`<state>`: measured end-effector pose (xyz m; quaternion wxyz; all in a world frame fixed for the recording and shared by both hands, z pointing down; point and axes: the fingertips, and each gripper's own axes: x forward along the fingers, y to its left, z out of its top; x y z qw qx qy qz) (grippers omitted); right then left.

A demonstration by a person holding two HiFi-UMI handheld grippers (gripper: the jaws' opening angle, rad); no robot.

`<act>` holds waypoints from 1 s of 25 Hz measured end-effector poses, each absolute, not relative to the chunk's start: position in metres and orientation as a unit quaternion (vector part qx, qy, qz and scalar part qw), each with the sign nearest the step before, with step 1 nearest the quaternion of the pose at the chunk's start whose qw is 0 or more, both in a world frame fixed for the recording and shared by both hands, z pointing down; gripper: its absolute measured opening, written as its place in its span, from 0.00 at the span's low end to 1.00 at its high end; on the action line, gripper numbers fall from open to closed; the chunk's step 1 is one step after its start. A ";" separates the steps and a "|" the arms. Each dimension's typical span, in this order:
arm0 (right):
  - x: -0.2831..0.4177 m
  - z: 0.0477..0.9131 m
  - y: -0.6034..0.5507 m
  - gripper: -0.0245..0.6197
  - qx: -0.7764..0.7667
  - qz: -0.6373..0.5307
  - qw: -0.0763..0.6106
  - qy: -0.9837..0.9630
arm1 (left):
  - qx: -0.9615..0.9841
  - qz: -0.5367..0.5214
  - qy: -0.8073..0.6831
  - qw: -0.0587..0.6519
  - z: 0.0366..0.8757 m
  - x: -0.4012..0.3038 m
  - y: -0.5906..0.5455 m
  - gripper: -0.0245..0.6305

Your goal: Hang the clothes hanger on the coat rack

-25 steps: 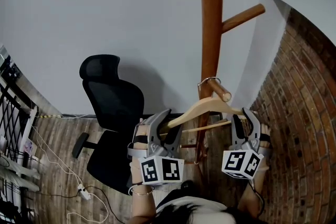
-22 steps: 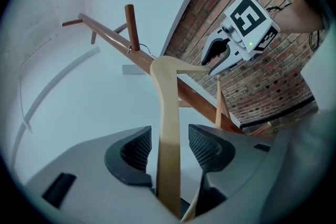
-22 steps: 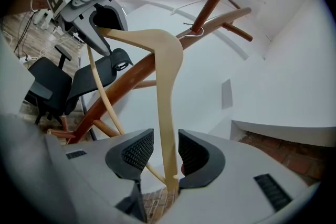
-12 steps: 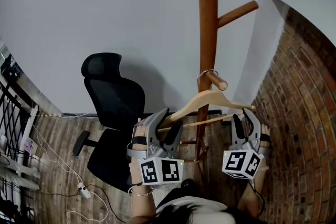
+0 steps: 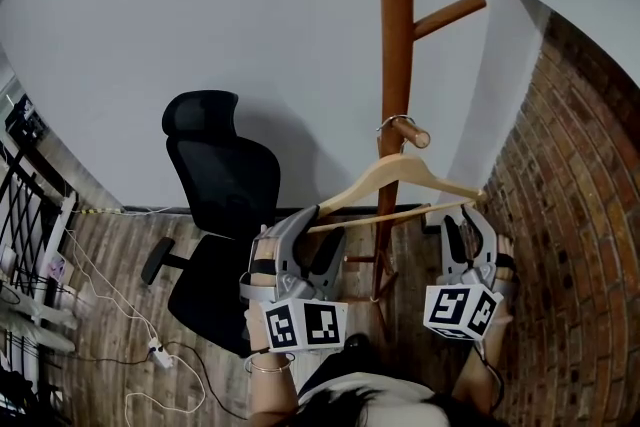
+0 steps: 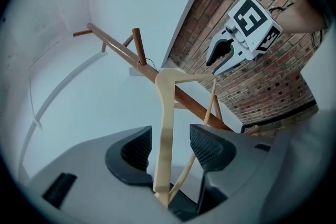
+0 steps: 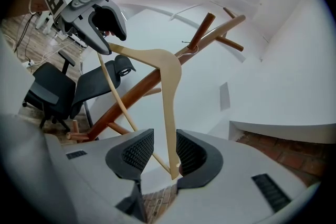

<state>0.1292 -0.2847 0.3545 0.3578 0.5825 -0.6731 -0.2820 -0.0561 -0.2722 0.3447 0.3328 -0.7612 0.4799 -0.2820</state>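
On the coat rack's near peg hangs the wooden hanger — probably light, stiff and smooth. The left tongs and right tongs, both spread, straddle its arm ends unpinched — likely the best holds.

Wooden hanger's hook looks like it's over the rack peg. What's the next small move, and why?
Probably draw both grippers straight back, off the pale wooden clothes hanger. Its metal hook already sits over a peg of the brown wooden coat rack, and the left gripper and right gripper both stand open around its arms.
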 end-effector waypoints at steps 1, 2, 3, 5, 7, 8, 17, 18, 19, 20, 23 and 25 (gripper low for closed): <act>0.129 0.355 -0.282 0.27 0.581 -0.282 0.358 -0.674 | -0.761 -0.284 0.481 0.330 0.346 -0.057 -0.269 0.40; 0.129 0.355 -0.279 0.27 0.580 -0.282 0.357 -0.676 | -0.761 -0.285 0.482 0.328 0.347 -0.057 -0.266 0.40; 0.129 0.356 -0.277 0.27 0.578 -0.282 0.356 -0.678 | -0.761 -0.287 0.483 0.325 0.348 -0.057 -0.263 0.40; 0.130 0.356 -0.271 0.26 0.577 -0.282 0.354 -0.680 | -0.762 -0.289 0.483 0.320 0.350 -0.056 -0.257 0.39; 0.131 0.355 -0.266 0.25 0.575 -0.282 0.353 -0.682 | -0.763 -0.289 0.485 0.316 0.351 -0.055 -0.250 0.39; 0.131 0.355 -0.263 0.24 0.574 -0.282 0.352 -0.683 | -0.763 -0.288 0.486 0.315 0.350 -0.054 -0.246 0.38; 0.138 0.356 -0.238 0.20 0.570 -0.284 0.344 -0.690 | -0.757 -0.289 0.496 0.312 0.351 -0.048 -0.215 0.30; 0.138 0.356 -0.235 0.19 0.569 -0.284 0.343 -0.691 | -0.756 -0.290 0.497 0.311 0.351 -0.047 -0.212 0.29; 0.139 0.356 -0.233 0.19 0.568 -0.283 0.343 -0.692 | -0.755 -0.291 0.498 0.311 0.351 -0.047 -0.209 0.27; 0.140 0.357 -0.231 0.19 0.567 -0.283 0.343 -0.693 | -0.755 -0.291 0.499 0.310 0.350 -0.046 -0.207 0.25; 0.141 0.358 -0.224 0.18 0.563 -0.285 0.341 -0.697 | -0.753 -0.292 0.503 0.309 0.350 -0.045 -0.197 0.22; 0.141 0.359 -0.218 0.18 0.561 -0.285 0.339 -0.699 | -0.750 -0.295 0.505 0.308 0.351 -0.045 -0.190 0.19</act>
